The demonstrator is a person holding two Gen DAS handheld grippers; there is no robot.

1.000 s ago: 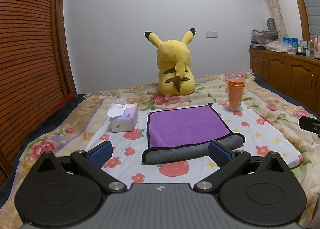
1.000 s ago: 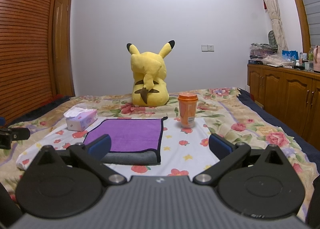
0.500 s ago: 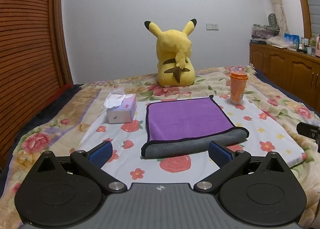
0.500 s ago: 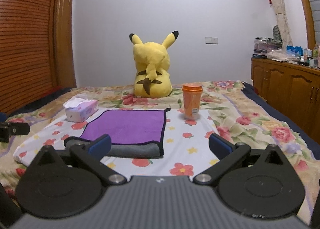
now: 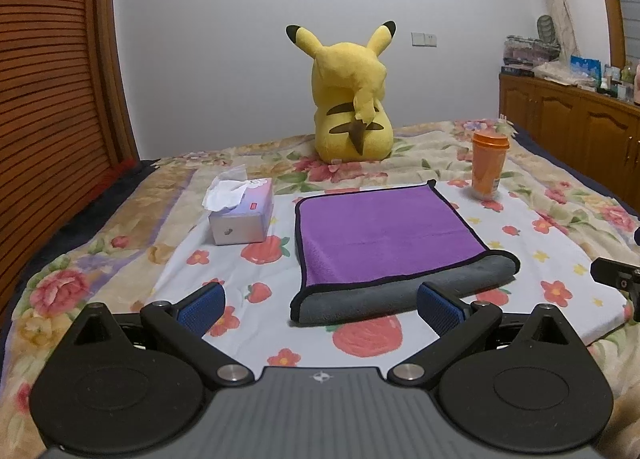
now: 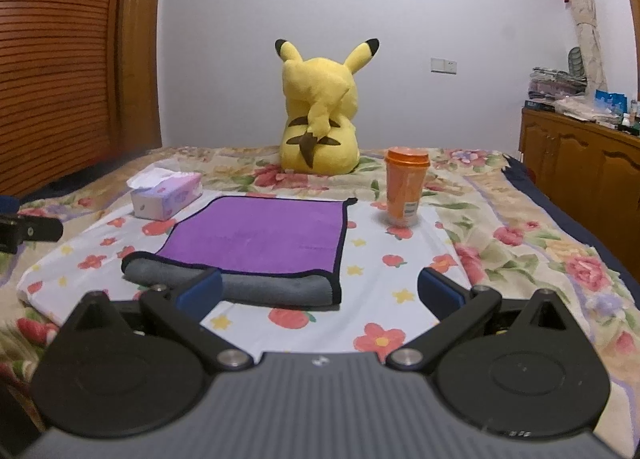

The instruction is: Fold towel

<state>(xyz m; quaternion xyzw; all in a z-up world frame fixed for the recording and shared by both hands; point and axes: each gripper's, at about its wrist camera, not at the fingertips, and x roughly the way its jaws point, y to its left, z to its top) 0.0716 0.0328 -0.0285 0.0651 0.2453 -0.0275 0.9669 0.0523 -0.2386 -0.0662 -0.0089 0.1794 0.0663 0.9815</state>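
A purple towel [image 5: 380,231] with a black edge and grey underside lies folded on the white flowered cloth [image 5: 540,259] on the bed; its grey fold faces me. It also shows in the right wrist view [image 6: 260,235]. My left gripper [image 5: 320,307] is open and empty, just in front of the towel's near edge. My right gripper [image 6: 320,291] is open and empty, in front of the towel's near right corner. Part of the other gripper shows at the frame edge in each view.
A tissue box [image 5: 244,215] stands left of the towel. An orange cup [image 5: 489,165] stands at its far right. A yellow Pikachu plush [image 5: 348,99] sits behind. Wooden cabinets [image 5: 580,127] line the right wall, a slatted wooden door [image 5: 52,99] the left.
Both grippers have risen and tilted down a little, so the towel shows from higher up. The towel has not moved. Both grippers stay open.
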